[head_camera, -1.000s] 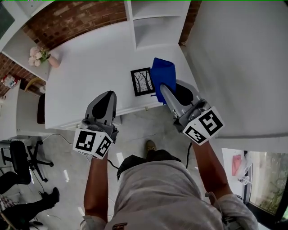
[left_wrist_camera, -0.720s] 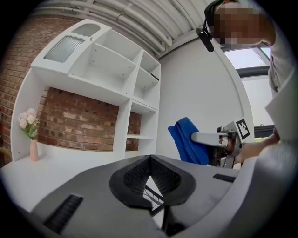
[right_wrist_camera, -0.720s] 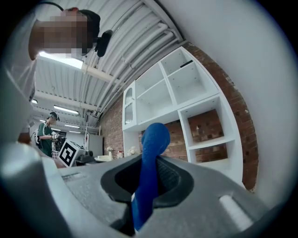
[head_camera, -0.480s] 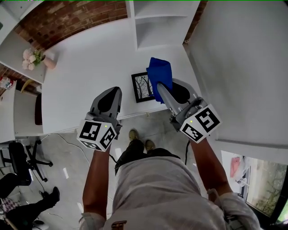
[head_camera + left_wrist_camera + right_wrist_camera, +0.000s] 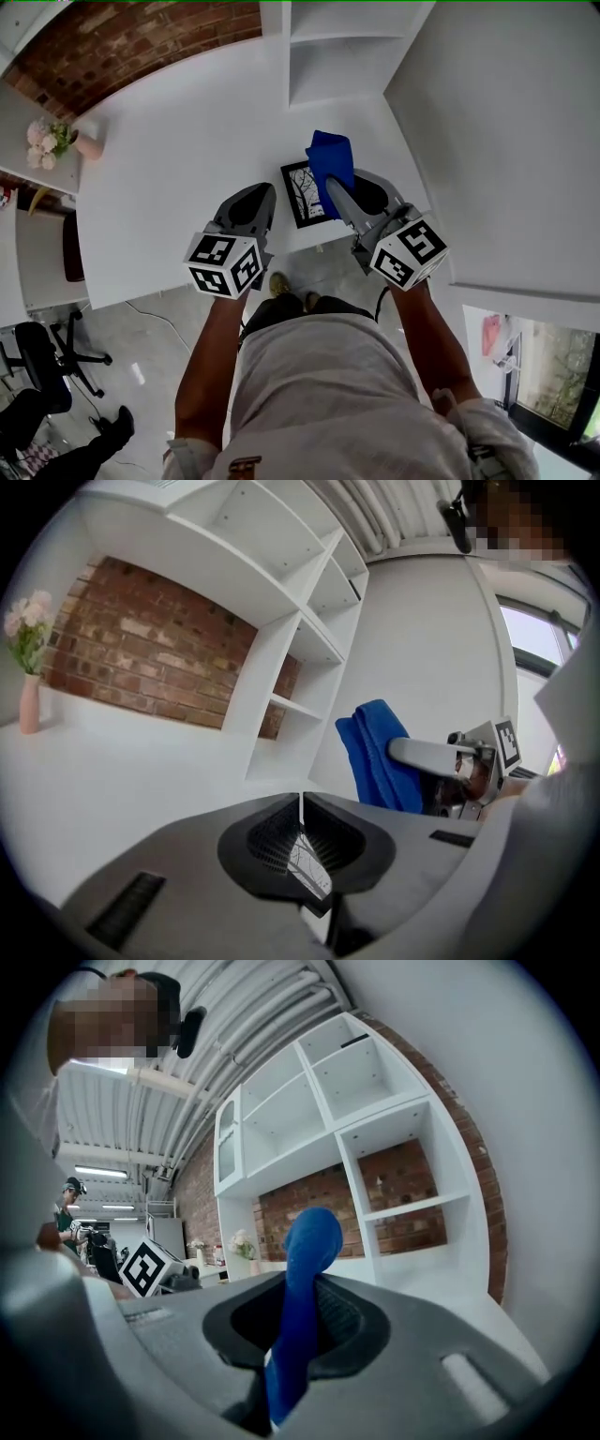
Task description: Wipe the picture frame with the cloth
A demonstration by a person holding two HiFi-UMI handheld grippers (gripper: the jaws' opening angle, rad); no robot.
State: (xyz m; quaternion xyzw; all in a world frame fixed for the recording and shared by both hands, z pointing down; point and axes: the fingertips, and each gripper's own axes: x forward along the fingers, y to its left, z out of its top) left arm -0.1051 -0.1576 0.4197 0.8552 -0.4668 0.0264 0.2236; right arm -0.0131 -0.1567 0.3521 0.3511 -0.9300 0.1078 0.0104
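R gripper clamped on blue cloth; L gripper near-shut, jaws opening, empty.

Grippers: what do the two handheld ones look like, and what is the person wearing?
Both the left gripper and right gripper are grey moulded shells with black ribbed pads inside the jaws. Each carries a white cube printed with black square markers at the back. The person wears a light grey short-sleeved shirt.

Blue cloth beside flat black frame
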